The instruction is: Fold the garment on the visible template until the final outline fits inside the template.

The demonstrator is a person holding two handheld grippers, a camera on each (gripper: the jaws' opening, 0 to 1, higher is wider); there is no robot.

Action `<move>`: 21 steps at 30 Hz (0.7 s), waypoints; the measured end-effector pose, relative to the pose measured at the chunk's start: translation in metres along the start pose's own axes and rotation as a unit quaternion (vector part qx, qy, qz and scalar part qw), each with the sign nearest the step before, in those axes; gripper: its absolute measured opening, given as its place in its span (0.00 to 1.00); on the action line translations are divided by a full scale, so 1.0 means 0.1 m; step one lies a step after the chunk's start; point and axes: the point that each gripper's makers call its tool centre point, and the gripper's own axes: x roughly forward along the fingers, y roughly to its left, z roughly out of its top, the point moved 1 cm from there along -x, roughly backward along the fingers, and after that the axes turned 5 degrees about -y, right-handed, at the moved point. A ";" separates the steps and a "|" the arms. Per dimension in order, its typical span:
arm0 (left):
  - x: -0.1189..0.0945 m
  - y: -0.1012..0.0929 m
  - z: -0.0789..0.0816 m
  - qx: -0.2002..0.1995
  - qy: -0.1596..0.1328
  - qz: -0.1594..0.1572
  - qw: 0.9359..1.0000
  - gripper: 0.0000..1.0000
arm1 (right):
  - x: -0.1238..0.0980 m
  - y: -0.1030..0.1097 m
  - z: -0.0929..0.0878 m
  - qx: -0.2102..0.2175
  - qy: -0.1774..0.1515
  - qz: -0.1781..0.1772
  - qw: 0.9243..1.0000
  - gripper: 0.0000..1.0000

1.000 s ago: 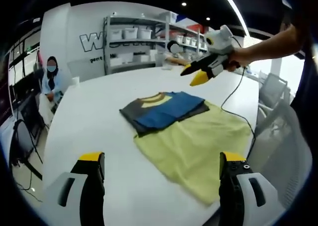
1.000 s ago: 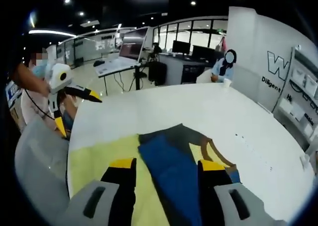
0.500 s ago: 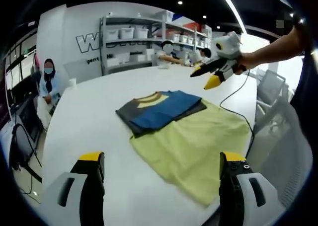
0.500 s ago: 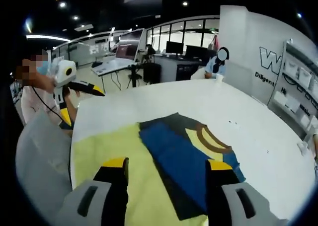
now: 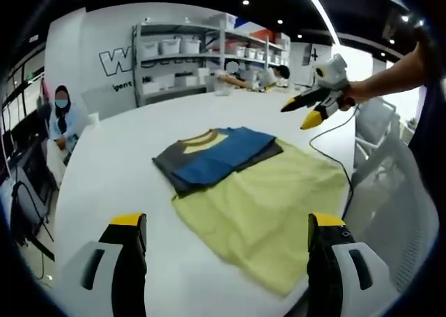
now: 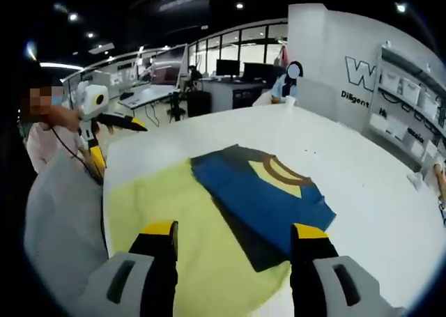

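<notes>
White table bears the folded garment beyond both grippers' wide, empty jaws.

The garment is a folded shirt, mostly blue with dark grey parts, a yellow patch at the neck and a brown collar band. It lies flat in a compact, roughly rectangular bundle just above the middle of the left gripper view, its collar toward the upper left. In the right gripper view the garment sits at the centre, collar toward the upper right. Under it is the template, a pale yellow cloth sheet spread on the white surface and slightly wrinkled. The shirt covers one corner of it and overhangs its edge, while most of the template lies bare in the lower left.
</notes>
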 end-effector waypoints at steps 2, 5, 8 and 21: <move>0.01 -0.02 0.01 0.003 0.001 -0.004 1.000 0.99 | -0.04 0.00 -0.04 0.005 0.000 -0.003 1.000 0.62; 0.02 -0.03 0.01 0.005 0.002 -0.007 1.000 0.99 | -0.12 0.03 -0.11 0.011 -0.003 -0.005 1.000 0.63; 0.03 -0.05 -0.01 0.003 0.004 -0.009 1.000 0.99 | -0.19 0.08 -0.18 0.012 -0.004 -0.005 1.000 0.63; 0.04 -0.24 -0.20 0.001 0.021 -0.029 0.999 0.99 | -0.45 0.35 -0.62 0.016 0.024 0.005 1.000 0.62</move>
